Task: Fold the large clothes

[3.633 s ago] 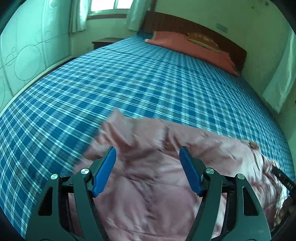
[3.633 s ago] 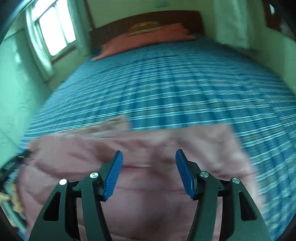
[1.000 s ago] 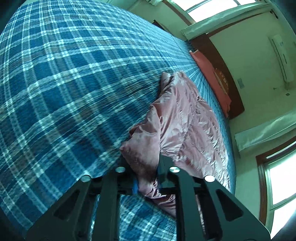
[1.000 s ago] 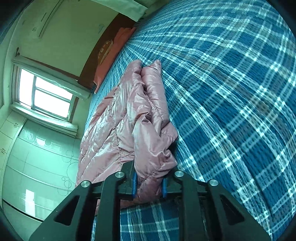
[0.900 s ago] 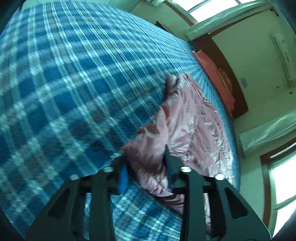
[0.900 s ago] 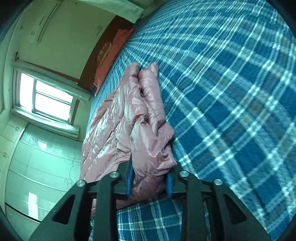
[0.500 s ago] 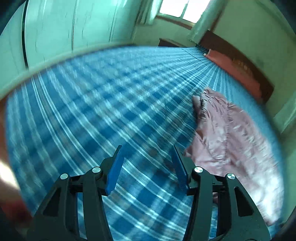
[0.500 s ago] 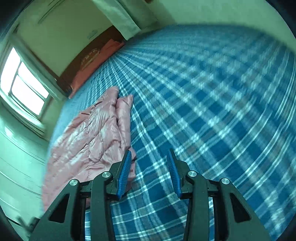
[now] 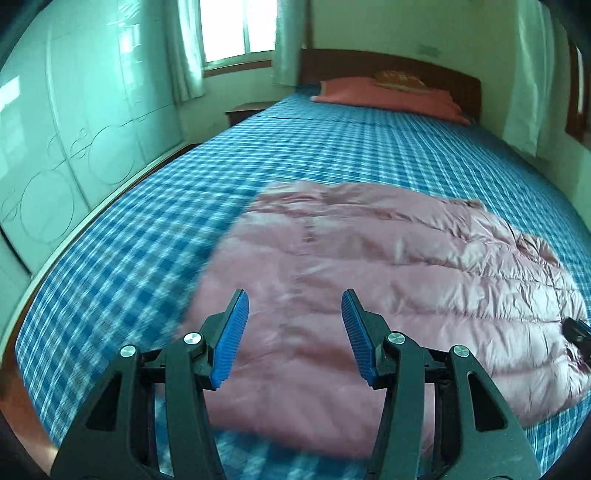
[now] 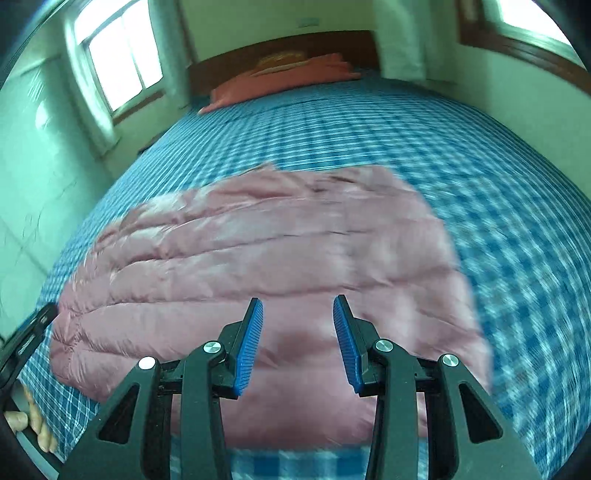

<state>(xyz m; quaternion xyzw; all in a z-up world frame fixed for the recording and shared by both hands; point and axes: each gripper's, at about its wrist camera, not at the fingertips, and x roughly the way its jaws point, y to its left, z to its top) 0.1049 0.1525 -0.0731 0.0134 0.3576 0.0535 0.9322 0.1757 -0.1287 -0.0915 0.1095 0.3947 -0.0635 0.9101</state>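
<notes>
A pink quilted down jacket (image 9: 388, 280) (image 10: 266, 258) lies folded and fairly flat across the near part of a bed with a blue plaid sheet (image 9: 332, 147) (image 10: 498, 184). My left gripper (image 9: 293, 314) hovers above the jacket's left part, open, nothing between its blue pads (image 9: 229, 339). My right gripper (image 10: 297, 321) hangs over the jacket's right part, likewise open and empty. The right gripper's tip shows at the right edge of the left wrist view (image 9: 578, 332); the left gripper (image 10: 26, 339) and a person's fingers (image 10: 33, 421) show at the left edge of the right wrist view.
An orange-red pillow (image 9: 388, 98) (image 10: 280, 79) lies at the wooden headboard (image 9: 388, 68). A pale wardrobe (image 9: 74, 129) runs along the bed's left side, with a nightstand (image 9: 245, 110) under the window (image 9: 236, 29). Curtains hang on the right wall (image 9: 524, 74).
Both grippers let go of the jacket's folded ends, opened, rolled level and rose back toward the near bed edge. The jacket now lies crosswise in front of them.
</notes>
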